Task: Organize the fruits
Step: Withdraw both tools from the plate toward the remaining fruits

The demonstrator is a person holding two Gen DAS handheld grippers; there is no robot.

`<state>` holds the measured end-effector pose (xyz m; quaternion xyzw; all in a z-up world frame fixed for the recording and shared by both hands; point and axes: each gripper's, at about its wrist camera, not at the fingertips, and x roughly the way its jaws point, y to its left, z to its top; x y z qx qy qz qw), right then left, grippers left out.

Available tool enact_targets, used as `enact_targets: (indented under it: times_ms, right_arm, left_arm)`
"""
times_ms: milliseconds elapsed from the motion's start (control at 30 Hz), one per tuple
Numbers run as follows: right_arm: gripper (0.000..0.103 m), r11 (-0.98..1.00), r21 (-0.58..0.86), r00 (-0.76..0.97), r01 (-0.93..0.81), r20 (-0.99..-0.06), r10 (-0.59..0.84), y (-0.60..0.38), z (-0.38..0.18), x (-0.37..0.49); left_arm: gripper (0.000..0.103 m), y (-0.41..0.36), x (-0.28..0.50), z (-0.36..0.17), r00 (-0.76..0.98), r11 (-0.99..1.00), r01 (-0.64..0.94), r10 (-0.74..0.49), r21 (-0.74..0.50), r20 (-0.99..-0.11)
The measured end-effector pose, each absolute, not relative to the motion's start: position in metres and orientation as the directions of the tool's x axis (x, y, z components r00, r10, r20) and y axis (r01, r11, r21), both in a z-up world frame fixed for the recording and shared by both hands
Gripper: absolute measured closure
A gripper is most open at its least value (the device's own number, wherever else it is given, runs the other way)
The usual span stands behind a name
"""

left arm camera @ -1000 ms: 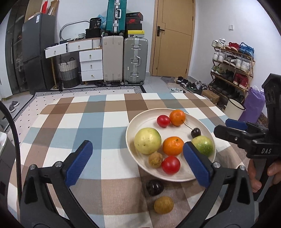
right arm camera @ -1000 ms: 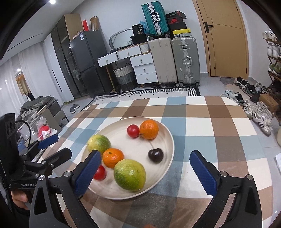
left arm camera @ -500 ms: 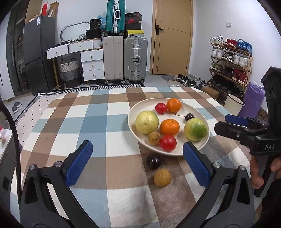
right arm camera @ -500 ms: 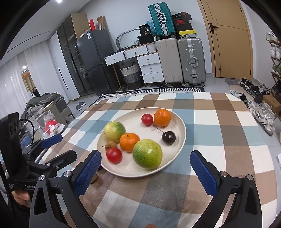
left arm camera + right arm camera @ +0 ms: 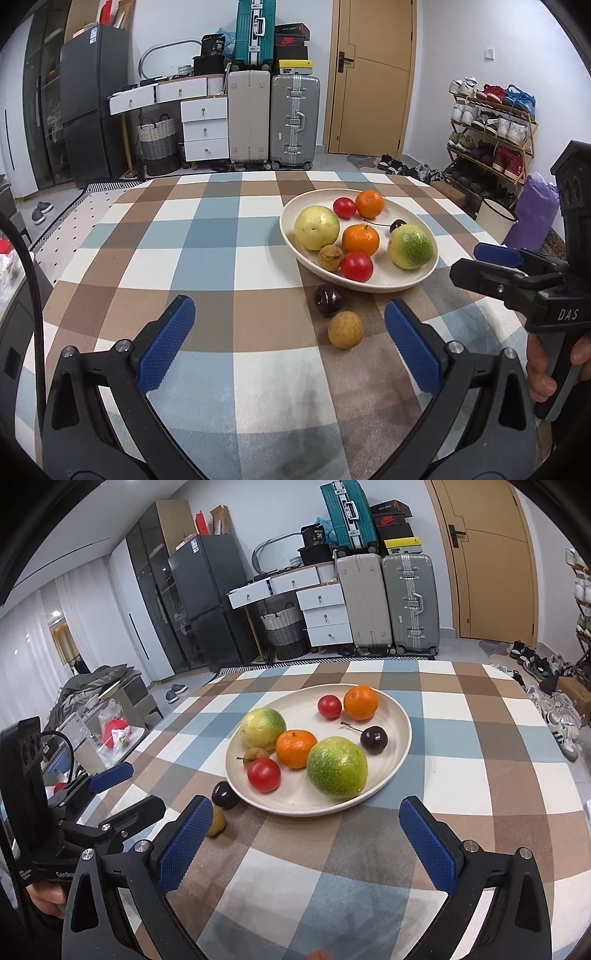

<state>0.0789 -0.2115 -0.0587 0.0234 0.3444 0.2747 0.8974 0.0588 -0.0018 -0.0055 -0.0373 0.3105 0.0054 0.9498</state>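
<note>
Longan (image 5: 345, 329) — between spread tool (image 5: 291, 349) fingers

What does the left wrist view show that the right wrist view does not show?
Only the left wrist view shows the tan round fruit whole on the tablecloth, the shoe rack and the purple bag. Only the right wrist view shows the cluttered side table and the curtains. Both show the plate of fruit, the dark plum beside it, the suitcases, and the open left gripper and right gripper.
</note>
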Motion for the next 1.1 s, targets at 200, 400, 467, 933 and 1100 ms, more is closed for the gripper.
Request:
enact_targets:
  times_ms: [200,400,467,933,1100]
  right_arm:
    - [0.0,0.843,0.236,0.604,-0.484,-0.606,0.517,-0.205,-0.061,0.071]
    - [0.0,0.856,0.197,0.632,-0.478,-0.599,0.492,-0.198,-0.059,0.066]
    - [0.0,0.85,0.22,0.605,-0.479,-0.619,0.501,-0.196,-0.062,0.068]
    - [0.002,0.839,0.142,0.516,-0.526,-0.73,0.448,-0.156,-0.082,0.067]
    - [0.008,0.824,0.142,0.486,-0.548,-0.748,0.452,-0.14,-0.087,0.066]
  left_arm:
    - [0.001,0.005,0.048,-0.006,0.803,0.997,-0.043,-0.007,-0.069,-0.596]
    - [0.001,0.014,0.041,-0.007,0.799,0.996,-0.055,0.003,-0.067,-0.601]
    - [0.001,0.017,0.04,-0.006,0.802,0.995,-0.059,-0.002,-0.083,-0.598]
    - [0.001,0.022,0.042,-0.007,0.799,0.993,-0.068,-0.006,-0.101,-0.601]
    - [0.001,0.028,0.042,-0.008,0.803,0.987,-0.084,-0.016,-0.14,-0.596]
